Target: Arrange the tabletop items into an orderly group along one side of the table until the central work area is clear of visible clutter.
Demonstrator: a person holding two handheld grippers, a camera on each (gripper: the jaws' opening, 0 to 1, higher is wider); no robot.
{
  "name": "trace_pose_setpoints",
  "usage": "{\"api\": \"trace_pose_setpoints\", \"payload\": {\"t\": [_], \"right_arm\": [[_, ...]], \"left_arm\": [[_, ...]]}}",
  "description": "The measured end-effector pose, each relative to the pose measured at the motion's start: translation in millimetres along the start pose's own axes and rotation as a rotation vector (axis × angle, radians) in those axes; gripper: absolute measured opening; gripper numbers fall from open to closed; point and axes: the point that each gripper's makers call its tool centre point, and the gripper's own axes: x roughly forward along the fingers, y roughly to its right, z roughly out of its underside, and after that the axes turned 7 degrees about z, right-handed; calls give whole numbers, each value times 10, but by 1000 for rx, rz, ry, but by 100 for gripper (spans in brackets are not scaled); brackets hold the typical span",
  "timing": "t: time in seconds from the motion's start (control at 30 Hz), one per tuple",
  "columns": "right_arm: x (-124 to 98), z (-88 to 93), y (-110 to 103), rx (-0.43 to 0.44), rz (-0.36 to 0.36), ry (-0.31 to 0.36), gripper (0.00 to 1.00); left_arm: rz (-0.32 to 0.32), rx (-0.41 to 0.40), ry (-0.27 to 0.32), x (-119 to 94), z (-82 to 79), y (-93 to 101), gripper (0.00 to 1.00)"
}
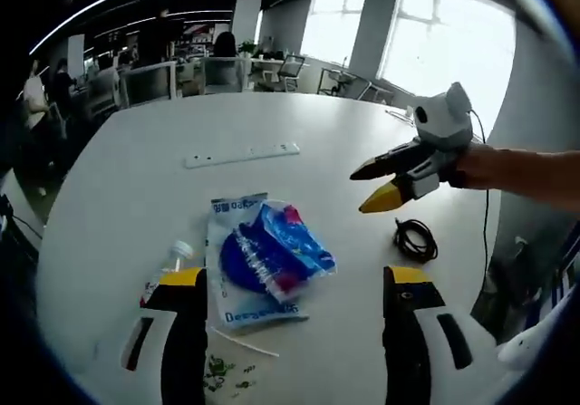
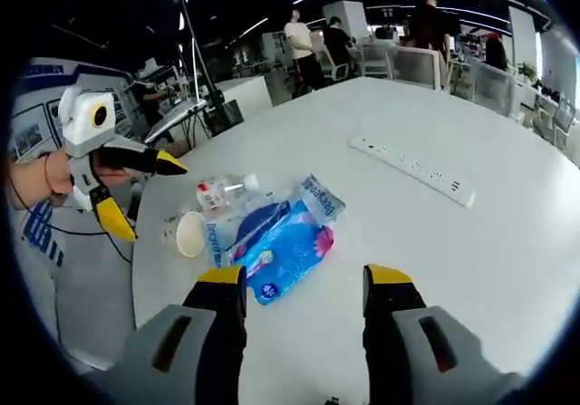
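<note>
My left gripper (image 1: 294,283) hangs with jaws apart just over the blue packets (image 1: 267,255) on the white table (image 1: 181,133); my right gripper (image 2: 304,283), also spread, faces them.

Two handheld grippers: left gripper (image 1: 294,283) and right gripper (image 2: 304,283), white bodies, black jaws, yellow tips, dark slot in each white shell; bare forearm, thin wristband.
</note>
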Motion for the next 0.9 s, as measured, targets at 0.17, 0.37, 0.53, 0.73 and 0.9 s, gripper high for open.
{"api": "trace_pose_setpoints", "payload": {"t": [0.17, 0.37, 0.53, 0.73, 0.9], "right_arm": [[282, -57, -25, -112, -39, -48, 48], [585, -87, -34, -176, -76, -92, 44], [806, -92, -66, -226, -110, -122, 43], [945, -75, -62, -283, -137, -150, 38], [1028, -79, -37, -331, -157, -160, 31]], "left_arm": [[-22, -37, 17, -77, 52, -94, 81], [-49, -73, 37, -164, 92, -198, 81], [-70, -104, 55, -228, 122, -267, 80], [-84, -129, 64, -233, 167, -328, 80], [-87, -146, 70, -214, 196, -348, 80]]}}
